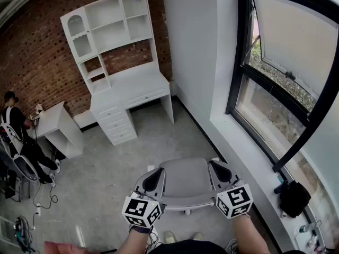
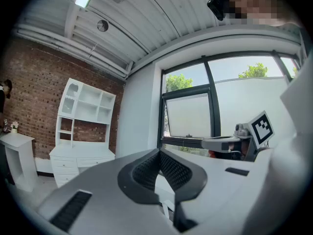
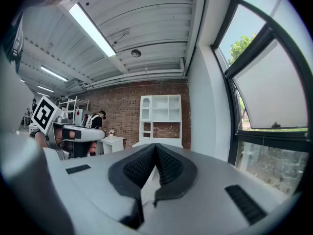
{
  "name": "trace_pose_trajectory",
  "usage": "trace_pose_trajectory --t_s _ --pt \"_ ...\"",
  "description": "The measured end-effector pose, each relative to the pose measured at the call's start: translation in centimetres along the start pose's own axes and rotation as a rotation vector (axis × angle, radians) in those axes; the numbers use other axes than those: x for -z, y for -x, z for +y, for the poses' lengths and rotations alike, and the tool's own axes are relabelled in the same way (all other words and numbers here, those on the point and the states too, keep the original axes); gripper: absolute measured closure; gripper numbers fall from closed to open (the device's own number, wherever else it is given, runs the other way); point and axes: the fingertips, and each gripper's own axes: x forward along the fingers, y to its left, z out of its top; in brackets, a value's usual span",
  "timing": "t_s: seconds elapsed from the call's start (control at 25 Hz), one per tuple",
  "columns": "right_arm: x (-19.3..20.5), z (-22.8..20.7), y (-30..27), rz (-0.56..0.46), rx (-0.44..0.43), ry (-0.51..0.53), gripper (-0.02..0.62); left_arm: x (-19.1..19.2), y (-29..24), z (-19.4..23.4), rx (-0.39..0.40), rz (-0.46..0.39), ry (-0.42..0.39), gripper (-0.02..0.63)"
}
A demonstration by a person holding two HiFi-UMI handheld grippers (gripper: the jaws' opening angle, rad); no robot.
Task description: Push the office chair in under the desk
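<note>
Near the bottom middle of the head view stands the grey chair [image 1: 185, 180], on the grey floor [image 1: 106, 168] and well apart from the desk [image 1: 135, 83]. Its seat faces the desk across open floor. At the chair's sides are the two grippers, both pointing level toward the desk; whether either touches the chair cannot be told. The left gripper [image 1: 153, 180] has its jaws together with nothing between them, as its own view shows [image 2: 159, 153]. The right gripper [image 1: 220, 171] is likewise closed and empty [image 3: 155, 146].

The desk is white, with a shelf unit on top and drawers [image 1: 116, 121] at its left end, and it stands against the brick wall [image 1: 32, 52]. Left of it is a small white table [image 1: 58, 123], where a person [image 1: 18, 131] in dark clothes stands. Along the right runs a black-framed window [image 1: 280, 89], with a black bag [image 1: 294, 197] on its sill.
</note>
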Motion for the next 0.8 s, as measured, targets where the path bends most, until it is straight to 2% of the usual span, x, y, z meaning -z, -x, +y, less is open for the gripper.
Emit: trace_pose_trajectory --t_s 0.48,0.6,0.8 --pt "0.5 0.2 -0.1 0.006 -0.019 -0.026 0.592 0.3 0.0 0.1 -0.007 0.006 0.001 0.6" --pt "1.4 0.2 0.3 0.01 -0.024 -0.069 0.592 1.7 0.4 0.4 -0.008 0.013 0.0 0.6" --pt "4.1 -1.3 0.5 0.061 0.029 -0.102 0.591 5.8 0.6 3.2 -0.075 0.065 0.002 0.598"
